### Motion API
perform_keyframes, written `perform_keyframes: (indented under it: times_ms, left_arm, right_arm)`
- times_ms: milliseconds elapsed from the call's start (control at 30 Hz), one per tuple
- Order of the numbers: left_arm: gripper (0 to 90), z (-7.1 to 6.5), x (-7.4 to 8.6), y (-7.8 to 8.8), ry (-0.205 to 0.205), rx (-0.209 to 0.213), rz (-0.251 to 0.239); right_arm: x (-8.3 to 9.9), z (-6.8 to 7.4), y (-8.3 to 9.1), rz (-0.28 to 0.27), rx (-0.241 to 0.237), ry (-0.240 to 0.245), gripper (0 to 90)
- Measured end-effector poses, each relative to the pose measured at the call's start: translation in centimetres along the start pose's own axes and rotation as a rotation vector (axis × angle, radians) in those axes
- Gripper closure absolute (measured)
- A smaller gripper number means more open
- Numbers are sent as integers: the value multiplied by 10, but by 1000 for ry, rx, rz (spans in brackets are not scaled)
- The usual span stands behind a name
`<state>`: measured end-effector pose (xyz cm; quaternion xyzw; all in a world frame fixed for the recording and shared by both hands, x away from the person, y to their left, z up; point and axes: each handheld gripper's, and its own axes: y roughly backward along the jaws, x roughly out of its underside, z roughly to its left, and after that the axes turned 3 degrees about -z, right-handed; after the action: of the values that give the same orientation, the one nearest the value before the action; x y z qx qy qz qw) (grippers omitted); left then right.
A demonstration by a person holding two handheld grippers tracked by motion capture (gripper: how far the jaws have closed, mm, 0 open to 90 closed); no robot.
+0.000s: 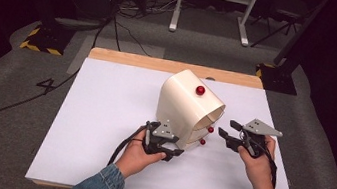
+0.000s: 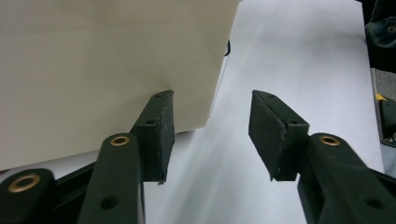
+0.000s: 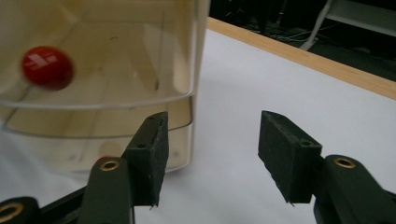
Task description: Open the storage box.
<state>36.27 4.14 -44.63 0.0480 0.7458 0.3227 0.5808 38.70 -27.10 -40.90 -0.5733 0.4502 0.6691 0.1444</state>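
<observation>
Both grippers released, sitting either side of the cream drawer box.

The left gripper (image 1: 168, 147) had its jaws apart right at the drawer box's (image 1: 187, 105) near corner, the right gripper (image 1: 229, 129) gaped empty just off its drawer fronts with the red knobs (image 3: 46, 67), and the box stood mid-way on the white surface (image 1: 102, 115).

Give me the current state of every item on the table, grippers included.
Cream drawer cabinet: upright on the white table, drawers look pushed in.
Red knobs: none gripped.
Left gripper: open, empty, by the cabinet's side.
Right gripper: open, empty, facing the drawer fronts.
</observation>
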Motion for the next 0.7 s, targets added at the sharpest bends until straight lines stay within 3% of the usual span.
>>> perform_keyframes:
  times_ms: [67, 133, 200, 300, 367, 567, 700]
  left_arm:
    - [437, -1, 1, 1, -8, -19, 1]
    - [435, -3, 3, 10, -17, -49, 41]
    - [432, -3, 4, 14, -19, -59, 44]
    - [430, -4, 9, 29, -2, -77, 12]
    - [420, -4, 13, 37, 5, -95, 5]
    - [393, 0, 33, 61, 38, -149, 30]
    - [380, 8, 50, 76, 87, -200, 60]
  right_arm:
    - [3, 3, 6, 5, -24, 3, 438]
    - [5, 6, 11, 12, -37, 1, 430]
    - [9, 9, 15, 25, -56, 1, 369]
    - [13, 11, 18, 32, -94, 2, 338]
    - [17, 15, 20, 33, -89, 2, 340]
    - [30, 26, 19, 64, -132, 32, 517]
    - [36, 29, 8, 79, -163, 14, 569]
